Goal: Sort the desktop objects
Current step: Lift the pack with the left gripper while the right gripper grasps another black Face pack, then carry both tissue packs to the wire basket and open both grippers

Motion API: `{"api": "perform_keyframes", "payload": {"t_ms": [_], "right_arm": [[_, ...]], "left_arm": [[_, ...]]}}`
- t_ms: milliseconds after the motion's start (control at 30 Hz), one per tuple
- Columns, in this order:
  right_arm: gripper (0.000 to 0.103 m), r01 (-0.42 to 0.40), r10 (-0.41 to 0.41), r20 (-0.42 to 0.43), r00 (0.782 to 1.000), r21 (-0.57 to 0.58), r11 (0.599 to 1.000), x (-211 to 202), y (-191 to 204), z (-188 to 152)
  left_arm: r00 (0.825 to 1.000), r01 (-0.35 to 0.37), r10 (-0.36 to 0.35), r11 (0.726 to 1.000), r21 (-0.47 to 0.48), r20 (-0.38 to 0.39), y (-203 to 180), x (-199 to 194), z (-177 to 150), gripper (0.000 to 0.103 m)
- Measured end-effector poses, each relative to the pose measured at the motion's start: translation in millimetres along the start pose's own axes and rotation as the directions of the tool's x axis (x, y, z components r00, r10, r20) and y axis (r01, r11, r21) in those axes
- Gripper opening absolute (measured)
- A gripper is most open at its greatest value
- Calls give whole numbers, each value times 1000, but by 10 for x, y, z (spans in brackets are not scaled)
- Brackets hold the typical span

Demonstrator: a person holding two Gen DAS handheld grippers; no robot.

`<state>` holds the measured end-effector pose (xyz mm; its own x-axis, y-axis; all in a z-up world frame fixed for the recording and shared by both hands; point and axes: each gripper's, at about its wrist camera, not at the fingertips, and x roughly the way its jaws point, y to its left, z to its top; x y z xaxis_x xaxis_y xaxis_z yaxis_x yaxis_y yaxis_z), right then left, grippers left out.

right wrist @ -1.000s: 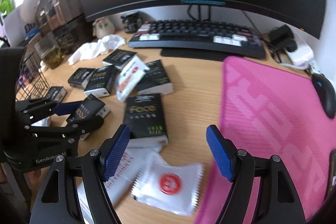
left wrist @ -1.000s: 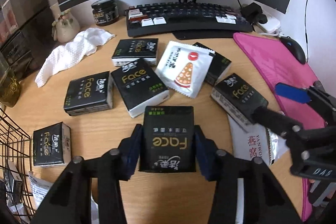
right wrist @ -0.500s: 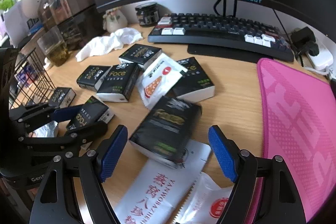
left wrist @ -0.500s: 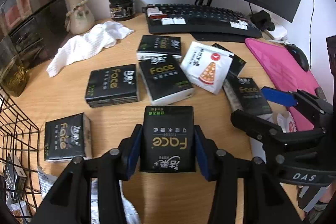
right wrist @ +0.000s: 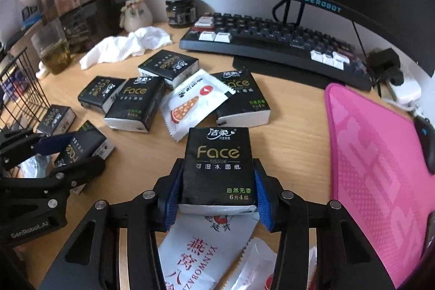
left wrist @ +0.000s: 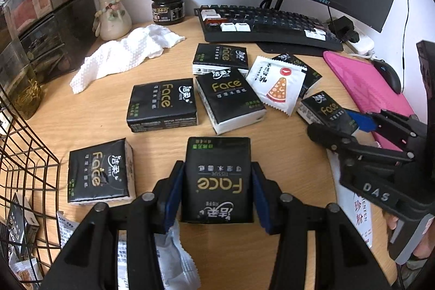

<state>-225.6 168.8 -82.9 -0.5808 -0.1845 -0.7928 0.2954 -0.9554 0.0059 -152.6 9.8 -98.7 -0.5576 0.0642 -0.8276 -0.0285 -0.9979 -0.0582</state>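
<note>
Two black Face tissue packs are in hand at once. The right gripper [right wrist: 216, 192] has just been closing and its blue pads now press both sides of a tissue pack [right wrist: 217, 167] that lies at six o'clock in the right wrist view, over a white sachet with red lettering [right wrist: 201, 249] on the wooden desk [right wrist: 293, 132]. The left gripper [left wrist: 216, 195] is clamped on another tissue pack [left wrist: 217, 178], at six o'clock in its own view. The packs are soft, so a lift may squash one or let it slide out of the pads, and the right one looks gripped only near its lower end. The sachet underneath could drag along and fall off the desk edge. The two grippers sit near each other, so swinging both toward the wire basket [left wrist: 24, 159] at eight o'clock risks a knock. Loose packs and a pizza-print sachet [left wrist: 277, 84] at twelve to one o'clock could be swept toward the keyboard [left wrist: 272, 26] or pink mat [left wrist: 367, 83].
</note>
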Motion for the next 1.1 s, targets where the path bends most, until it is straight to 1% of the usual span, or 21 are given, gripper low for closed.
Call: {"api": "perform_keyframes", "payload": {"t_ms": [100,333,467,567,667,833,1000,1100], "right_arm": [[46,-17,16,25,1000,32,999,-127,-46,-39],[46,-43,39,73,997,59,997,-521,-47,-211],[46,-59,56,92,994,33,998,-761,72,-299],[46,-55,51,129,990,22,998,-980,159,-341],[46,-46,45,174,984,0,999,-1236,284,-362],[47,-75,81,241,967,-36,997,-1617,528,-349],[47,-113,131,268,954,-80,990,-1772,863,-311],[47,-162,192,274,942,-129,978,-1790,1181,-239]], "left_arm": [[1000,12,-12,1000,-5,10,-7,-65,-23,52],[998,13,-13,1000,3,56,-71,-351,-62,52],[996,22,-23,1000,14,86,-108,-574,-131,52],[993,16,-18,1000,16,115,-109,-774,-179,52],[989,7,-9,1000,15,149,-85,-999,-219,52],[978,-6,5,1000,6,208,-26,-1374,-264,52],[961,-38,47,999,-38,273,191,-1759,-338,52],[952,-72,91,995,-76,292,427,-1953,-415,52]]}}
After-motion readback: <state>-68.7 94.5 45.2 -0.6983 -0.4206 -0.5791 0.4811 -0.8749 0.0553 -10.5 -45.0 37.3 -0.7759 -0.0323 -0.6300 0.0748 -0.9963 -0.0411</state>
